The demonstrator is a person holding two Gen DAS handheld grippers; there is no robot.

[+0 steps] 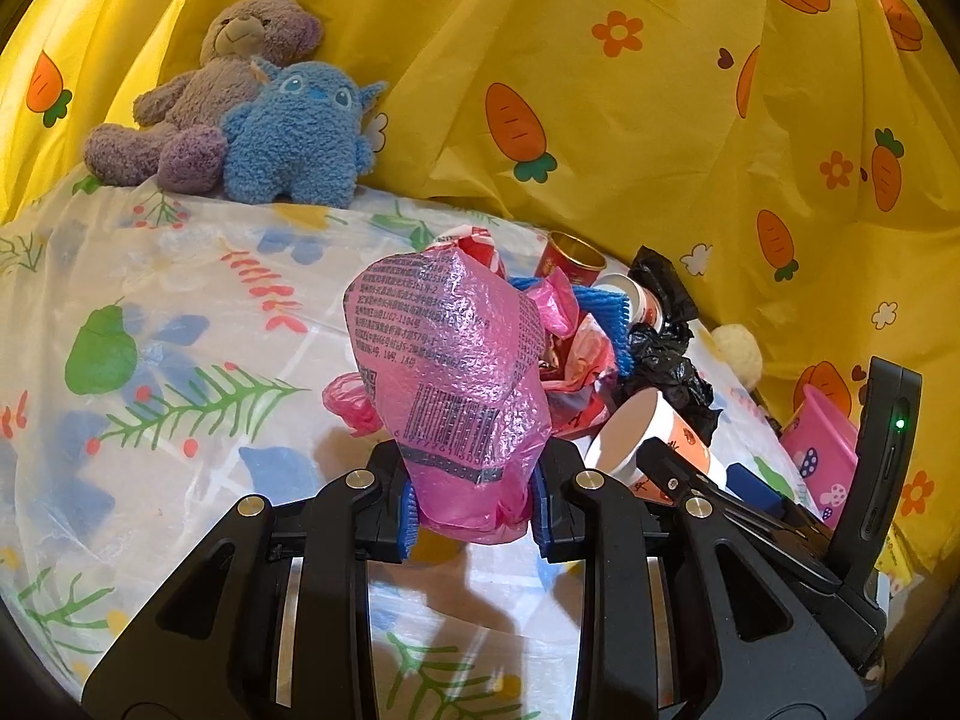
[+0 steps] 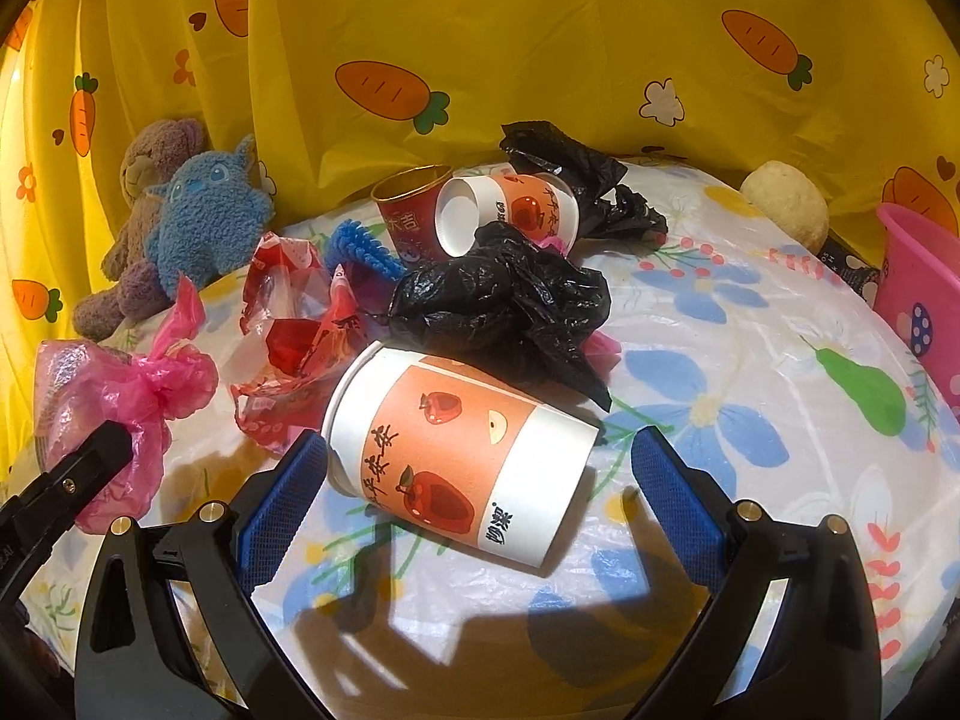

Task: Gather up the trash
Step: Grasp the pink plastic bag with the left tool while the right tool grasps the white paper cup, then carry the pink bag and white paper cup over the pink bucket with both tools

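My left gripper (image 1: 474, 507) is shut on a crumpled pink plastic bag (image 1: 450, 372) and holds it above the table; the bag also shows at the left of the right wrist view (image 2: 114, 396). My right gripper (image 2: 474, 480) is open, its blue pads on either side of a white and orange paper cup (image 2: 462, 450) that lies on its side on the table. Behind it lie a black plastic bag (image 2: 504, 300), a red wrapper (image 2: 294, 330), a second paper cup (image 2: 504, 210), a red cup (image 2: 408, 204) and a blue brush-like piece (image 2: 360, 246).
The table has a floral plastic cover (image 2: 750, 360). A yellow carrot-print curtain (image 2: 540, 30) hangs behind. A brown teddy bear (image 1: 198, 90) and a blue plush (image 1: 300, 132) sit at the back left. A pink bin (image 2: 924, 288) and a beige ball (image 2: 786, 204) are at the right.
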